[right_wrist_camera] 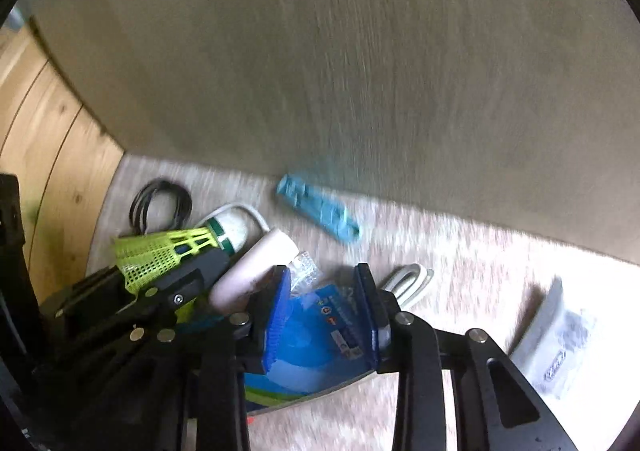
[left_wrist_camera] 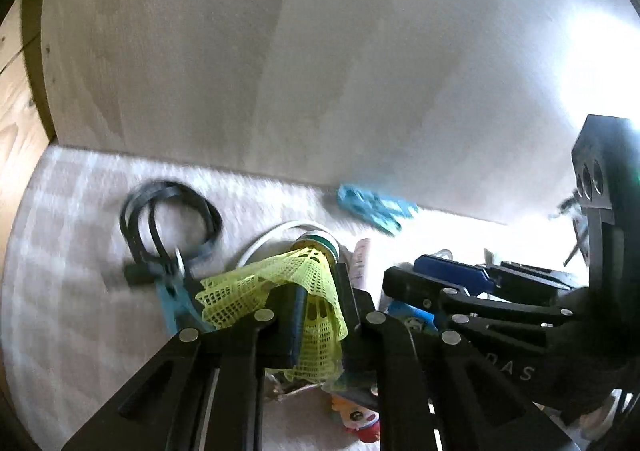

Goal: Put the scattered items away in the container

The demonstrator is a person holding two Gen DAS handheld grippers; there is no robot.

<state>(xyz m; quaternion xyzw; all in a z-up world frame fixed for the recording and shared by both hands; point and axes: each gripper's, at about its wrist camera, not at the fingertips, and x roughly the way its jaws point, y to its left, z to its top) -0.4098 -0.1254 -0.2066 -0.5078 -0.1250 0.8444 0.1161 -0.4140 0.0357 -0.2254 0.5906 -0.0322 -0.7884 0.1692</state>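
Shuttlecock pinched in left tool, right tool clamping blue packet, clothespin at 12 o'clock.

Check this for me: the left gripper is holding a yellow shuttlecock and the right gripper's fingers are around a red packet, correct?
Not quite. The packet between the right gripper fingers is blue, not red, as the right wrist view shows. The rest holds: the left gripper grips the yellow shuttlecock.
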